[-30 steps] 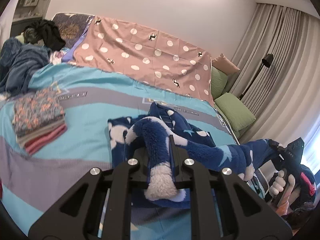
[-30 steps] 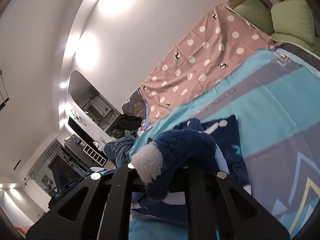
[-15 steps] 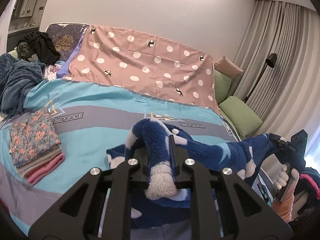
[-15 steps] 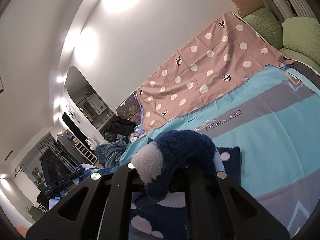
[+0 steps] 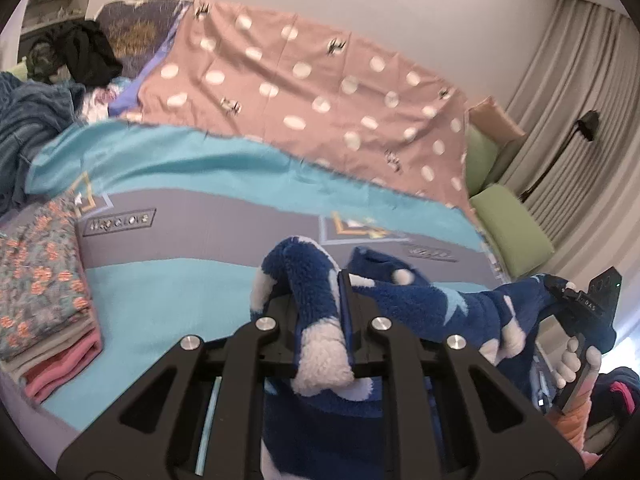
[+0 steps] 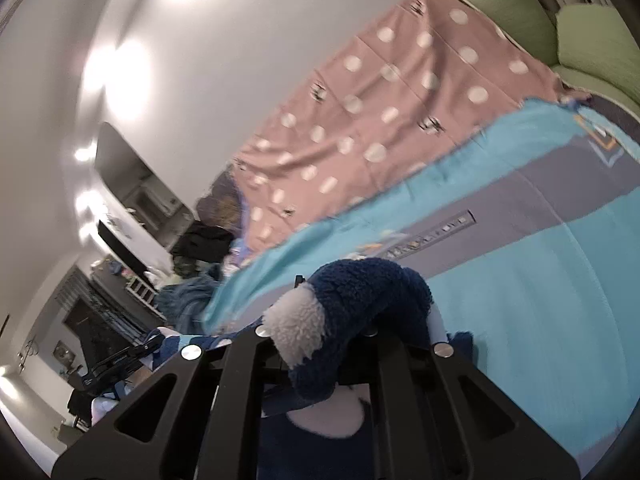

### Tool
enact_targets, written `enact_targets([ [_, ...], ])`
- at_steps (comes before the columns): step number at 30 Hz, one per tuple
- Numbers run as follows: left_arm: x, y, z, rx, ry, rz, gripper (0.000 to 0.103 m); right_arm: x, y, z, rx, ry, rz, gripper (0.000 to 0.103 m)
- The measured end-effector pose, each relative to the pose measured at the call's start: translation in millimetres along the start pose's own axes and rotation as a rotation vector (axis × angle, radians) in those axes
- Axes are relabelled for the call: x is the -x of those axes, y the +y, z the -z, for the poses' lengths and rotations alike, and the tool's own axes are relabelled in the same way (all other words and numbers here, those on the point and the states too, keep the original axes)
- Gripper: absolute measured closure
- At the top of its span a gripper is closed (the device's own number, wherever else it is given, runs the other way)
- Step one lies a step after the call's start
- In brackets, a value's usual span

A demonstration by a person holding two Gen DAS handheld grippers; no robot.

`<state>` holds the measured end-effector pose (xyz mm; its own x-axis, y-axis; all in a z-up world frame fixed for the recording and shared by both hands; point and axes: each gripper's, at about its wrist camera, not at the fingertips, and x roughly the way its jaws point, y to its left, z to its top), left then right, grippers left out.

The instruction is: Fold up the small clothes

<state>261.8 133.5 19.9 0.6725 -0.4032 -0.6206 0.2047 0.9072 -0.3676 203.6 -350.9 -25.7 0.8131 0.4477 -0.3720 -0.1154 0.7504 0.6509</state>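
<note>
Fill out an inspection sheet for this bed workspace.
Surface: teal and grey bedspread.
Job's things: blue fleece garment stretched between both tools; folded clothes stack at left.
Clutter: dark clothes heap, blue blanket.
Grippers: left hand-held gripper and right hand-held gripper each shut on the garment.
Cables: nothing seen.
Surroundings: pink dotted sheet, green pillows, curtains, floor lamp.

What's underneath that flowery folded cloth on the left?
Under the floral cloth lie folded grey and pink pieces, stacked on the turquoise bedspread. Only their edges show; the rest is covered.
</note>
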Motion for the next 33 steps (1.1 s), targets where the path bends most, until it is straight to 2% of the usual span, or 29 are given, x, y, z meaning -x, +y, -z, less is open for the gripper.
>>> enact_targets([
  [3,-50.4,21.3,7.6,0.034,0.084,-0.029,0.087,-47.2,-26.2,7.1,-0.037,0.079,0.082,0.090],
  [5,-84.6,37.9,19.3,0.069,0.154,-0.061,0.087,-67.2,-41.5,15.3,-0.090,0.128,0.131,0.088],
  [7,-107.2,50.3,32.5,0.098,0.191,-0.071,0.086,-78.4,-53.3,25.9,-0.125,0.164,0.149,0.088],
  [10,-108.4,55.8,36.9,0.108,0.167,-0.047,0.086,-77.8,-54.3,29.8,-0.118,0.161,0.153,0.083],
  [12,-101.3,55.6,35.0,0.106,0.148,-0.039,0.086,-74.0,-51.2,26.5,-0.110,0.151,0.158,0.067],
  [15,-86.7,48.3,32.5,0.086,0.121,-0.042,0.082,-61.2,-33.3,25.2,-0.041,0.119,0.189,0.067],
  [16,-75.7,41.9,29.4,0.069,0.097,-0.039,0.079,-54.3,-24.2,24.5,-0.009,0.104,0.191,0.067],
  [17,-68.5,37.5,27.9,0.059,0.082,-0.037,0.071,-48.7,-17.1,23.6,0.016,0.091,0.191,0.067],
  [18,-57.4,31.5,27.0,0.041,0.054,-0.049,0.051,-42.1,-9.2,22.7,0.043,0.080,0.188,0.067],
  [19,-45.4,22.4,23.6,0.004,0.008,-0.095,0.044,-37.3,2.8,20.9,0.080,0.070,0.174,0.067],
  [20,-36.1,13.8,21.9,-0.038,-0.026,-0.133,0.041,-35.1,12.3,21.3,0.107,0.071,0.155,0.067],
  [22,-22.4,-2.9,19.8,-0.106,-0.066,-0.150,0.040,-35.2,33.6,25.6,0.174,0.107,0.091,0.066],
  [25,-17.4,-26.6,19.2,-0.169,-0.067,-0.076,0.039,-49.2,60.8,37.9,0.272,0.199,-0.004,0.066],
  [29,-40.1,-76.1,27.8,-0.364,-0.002,-0.015,0.038,-71.4,81.1,51.8,0.386,0.269,-0.005,0.065],
  [33,-70.2,-110.9,43.6,-0.511,0.100,0.056,0.035,-88.4,88.7,66.3,0.458,0.346,0.015,0.057],
])
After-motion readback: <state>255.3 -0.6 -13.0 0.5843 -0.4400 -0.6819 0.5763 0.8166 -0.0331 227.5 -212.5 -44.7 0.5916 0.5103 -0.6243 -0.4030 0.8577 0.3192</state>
